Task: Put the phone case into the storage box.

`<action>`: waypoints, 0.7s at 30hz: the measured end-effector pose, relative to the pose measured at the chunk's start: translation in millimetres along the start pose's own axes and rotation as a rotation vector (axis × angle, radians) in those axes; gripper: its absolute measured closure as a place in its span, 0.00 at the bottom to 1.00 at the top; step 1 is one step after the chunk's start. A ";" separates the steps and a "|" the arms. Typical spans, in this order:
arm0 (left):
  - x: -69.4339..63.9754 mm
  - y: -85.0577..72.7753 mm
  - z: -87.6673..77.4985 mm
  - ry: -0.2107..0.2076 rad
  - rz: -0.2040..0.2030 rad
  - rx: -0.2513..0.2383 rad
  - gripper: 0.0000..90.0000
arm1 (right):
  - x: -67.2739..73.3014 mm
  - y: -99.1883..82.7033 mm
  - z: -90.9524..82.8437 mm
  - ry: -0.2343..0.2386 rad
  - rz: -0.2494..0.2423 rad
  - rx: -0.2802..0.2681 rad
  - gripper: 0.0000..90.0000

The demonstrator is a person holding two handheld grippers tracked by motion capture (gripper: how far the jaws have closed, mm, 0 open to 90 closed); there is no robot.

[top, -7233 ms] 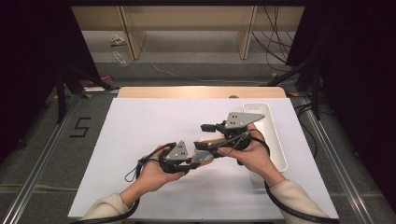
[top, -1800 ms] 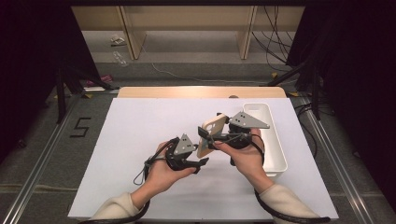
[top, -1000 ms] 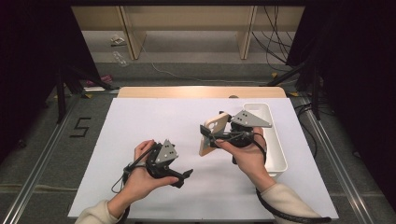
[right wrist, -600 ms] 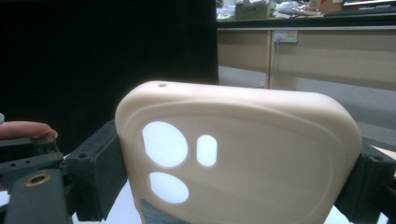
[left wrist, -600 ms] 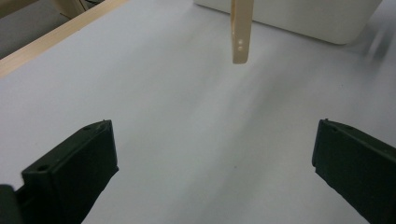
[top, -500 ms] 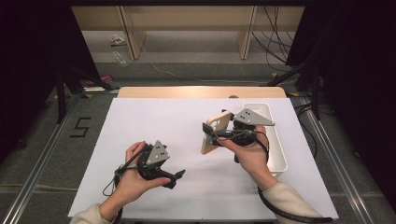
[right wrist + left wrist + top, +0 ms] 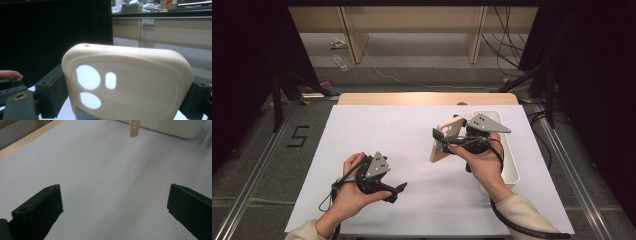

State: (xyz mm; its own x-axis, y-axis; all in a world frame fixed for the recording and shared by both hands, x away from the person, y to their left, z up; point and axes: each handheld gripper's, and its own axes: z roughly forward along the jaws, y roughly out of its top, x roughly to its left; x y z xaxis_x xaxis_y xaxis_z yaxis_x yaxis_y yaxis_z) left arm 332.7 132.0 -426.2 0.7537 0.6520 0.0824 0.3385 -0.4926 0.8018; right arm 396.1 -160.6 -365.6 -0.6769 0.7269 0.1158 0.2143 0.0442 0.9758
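Note:
A beige phone case (image 7: 445,138) with camera cutouts stands upright above the white table, clear of the surface. My right gripper (image 7: 440,142) is shut on it, its jaws pressing the two long edges. Seen up close in the right gripper view, the case (image 7: 140,82) spans the whole gap between the black jaws of that gripper (image 7: 123,97). My left gripper (image 7: 395,191) rests low near the table's front left, open, with nothing between its jaws. In the left gripper view the wide-set jaws of the left gripper (image 7: 115,212) frame bare table, and the case's lower end (image 7: 134,128) hangs far ahead.
A white oblong tray (image 7: 513,167) lies along the table's right side, just behind my right hand; its wall (image 7: 175,127) appears in the left gripper view. A wooden strip (image 7: 427,98) edges the far side. Shelving and cables stand beyond.
My left hand has drawn away from the right gripper, moving left and toward the front edge with its jaws open. The right gripper has kept the case upright, nearly still.

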 end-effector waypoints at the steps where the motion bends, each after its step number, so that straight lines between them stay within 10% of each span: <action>1: 0.3 -0.4 -0.2 0.003 -0.001 0.001 0.00 | -0.5 0.4 -0.3 -0.002 -0.001 -0.001 0.15; 21: 5.9 -5.8 -3.3 0.004 -0.007 0.001 0.00 | -11.0 9.1 -8.5 -0.034 0.013 -0.031 0.15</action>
State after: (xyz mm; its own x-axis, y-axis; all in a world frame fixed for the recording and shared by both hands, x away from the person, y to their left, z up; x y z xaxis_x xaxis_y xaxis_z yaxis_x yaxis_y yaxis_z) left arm 333.3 140.6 -428.4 0.7491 0.6577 0.0785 0.3446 -0.4881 0.8019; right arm 399.5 -174.1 -356.4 -0.6498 0.7502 0.1227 0.2009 0.0138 0.9795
